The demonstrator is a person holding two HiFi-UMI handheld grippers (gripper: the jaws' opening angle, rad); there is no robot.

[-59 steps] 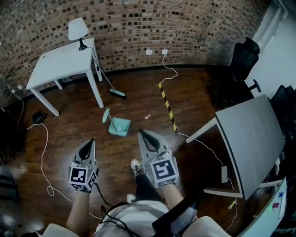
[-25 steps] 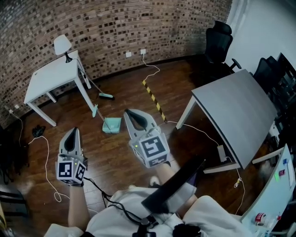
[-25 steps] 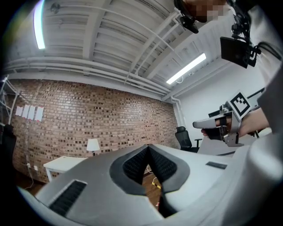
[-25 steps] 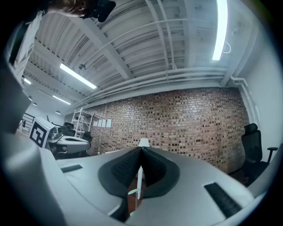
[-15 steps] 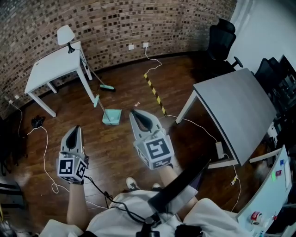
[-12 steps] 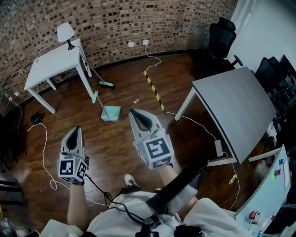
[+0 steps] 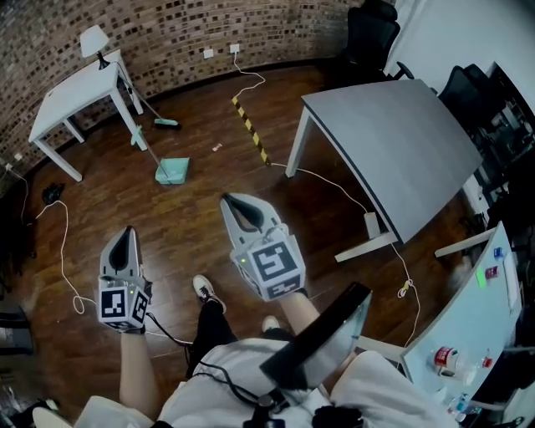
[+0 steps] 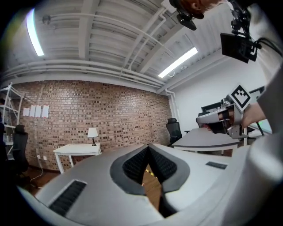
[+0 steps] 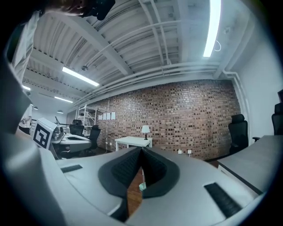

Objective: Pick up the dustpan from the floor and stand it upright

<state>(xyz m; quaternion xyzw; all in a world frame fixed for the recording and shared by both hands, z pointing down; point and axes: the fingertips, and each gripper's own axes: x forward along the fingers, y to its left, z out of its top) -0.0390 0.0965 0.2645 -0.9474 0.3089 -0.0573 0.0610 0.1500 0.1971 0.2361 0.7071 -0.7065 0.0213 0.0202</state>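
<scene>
1. Covering the whole scene: floor point(image 7: 209, 192) of dark wood planks, glossy, with white cables trailing across it.
2. Brick wall point(image 7: 167, 25) runs along the far side, with sockets low on it; the right gripper view shows the same wall under a white beamed ceiling with strip lights.
3. Grey table point(image 7: 393, 142) at right, bare top, white legs.
4. White table point(image 7: 71, 92) at far left against the wall, with a lamp point(image 7: 94, 39) on its corner.
5. Black chairs point(image 7: 368, 25) in the far right corner.
6. Right gripper point(image 7: 238, 203): jaws together, nothing held, up in the air, well apart from the dustpan. The right gripper view shows the pads meeting, with floor below them.
7. Left gripper point(image 7: 125, 236): jaws together too, empty, beside the right one and also far from the dustpan.
8. Dustpan point(image 7: 172, 170): mint-teal, lying flat on the floor between the white table and the tape, well ahead of both grippers. The pan is a squarish scoop. Its thin long handle slants up-left, and the teal grip end sits just beside the white table's near leg. Not upright.
9. Broom point(image 7: 166, 124): teal head on the floor behind the dustpan, stick leaning toward the white table.
10. Tape point(image 7: 251, 129): yellow-black striped strip on the floor, right of the dustpan.
11. Shoe point(image 7: 203, 290): white, between the grippers.
</scene>
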